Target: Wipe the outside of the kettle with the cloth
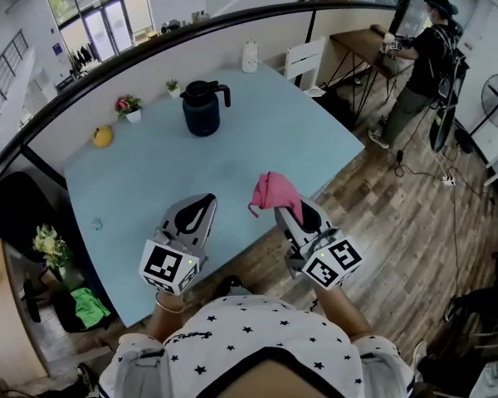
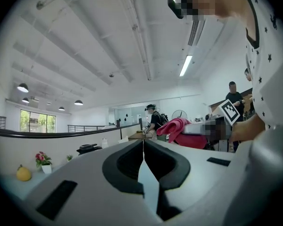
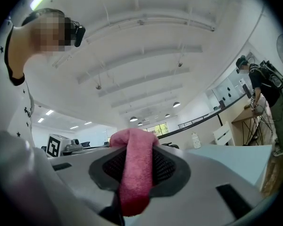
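Right gripper (image 1: 292,214): clamped on crumpled pink cloth (image 1: 273,191), lifted, seemingly ready to wipe.
Left gripper (image 1: 197,210): jaws together, empty.
Dark navy kettle (image 1: 204,106): upright on pale blue table (image 1: 257,143), well ahead.

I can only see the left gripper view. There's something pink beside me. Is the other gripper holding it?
Observer: Yes. The right gripper view shows the cloth pinched between the jaws of the right gripper.
Operator: Is it rubbing the kettle? I only see a dark top.
Observer: No. In the head view the kettle stands upright farther across the table, well apart from the cloth.
Operator: Which way is its handle?
Observer: The handle sticks out on the right gripper's side.
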### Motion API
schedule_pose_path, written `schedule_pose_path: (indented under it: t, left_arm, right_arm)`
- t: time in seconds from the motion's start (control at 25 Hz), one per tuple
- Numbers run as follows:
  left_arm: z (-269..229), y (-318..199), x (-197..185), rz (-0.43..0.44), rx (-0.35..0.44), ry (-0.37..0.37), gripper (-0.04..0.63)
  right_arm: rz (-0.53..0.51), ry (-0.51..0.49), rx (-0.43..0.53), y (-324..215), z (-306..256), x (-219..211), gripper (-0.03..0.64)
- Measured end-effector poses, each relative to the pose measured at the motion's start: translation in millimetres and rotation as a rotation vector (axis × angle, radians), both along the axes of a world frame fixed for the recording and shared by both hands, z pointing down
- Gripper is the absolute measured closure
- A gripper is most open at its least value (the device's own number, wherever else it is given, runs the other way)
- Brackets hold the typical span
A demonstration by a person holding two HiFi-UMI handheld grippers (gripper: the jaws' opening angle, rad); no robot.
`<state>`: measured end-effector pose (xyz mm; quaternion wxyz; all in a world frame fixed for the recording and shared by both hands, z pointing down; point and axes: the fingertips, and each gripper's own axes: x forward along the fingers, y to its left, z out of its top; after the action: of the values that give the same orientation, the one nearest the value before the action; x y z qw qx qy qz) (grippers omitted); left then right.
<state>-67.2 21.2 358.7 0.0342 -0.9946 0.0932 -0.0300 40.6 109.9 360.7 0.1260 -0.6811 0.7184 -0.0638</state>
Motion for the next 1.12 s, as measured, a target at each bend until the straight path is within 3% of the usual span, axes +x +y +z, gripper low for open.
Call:
schedule_pose_path:
  t: [0.44,0.8,1.12]
  left_arm:
    - [12,-77,-30,-0.175,-0.023,-0.007,0.566]
    - [15,-115,-45,-0.446,-0.028,-0.015,0.566]
    - [15,-126,-6,-0.619,-0.042,-0.017,0.566]
  right_arm:
    - [-0.169,-0.017,-0.029,-98,11,-10,0.514]
    - [-0.414,-0.037,-0.029,-180,15,-2,0.514]
    - [-0.577,-0.026,-0.031,-218,12,45,0.514]
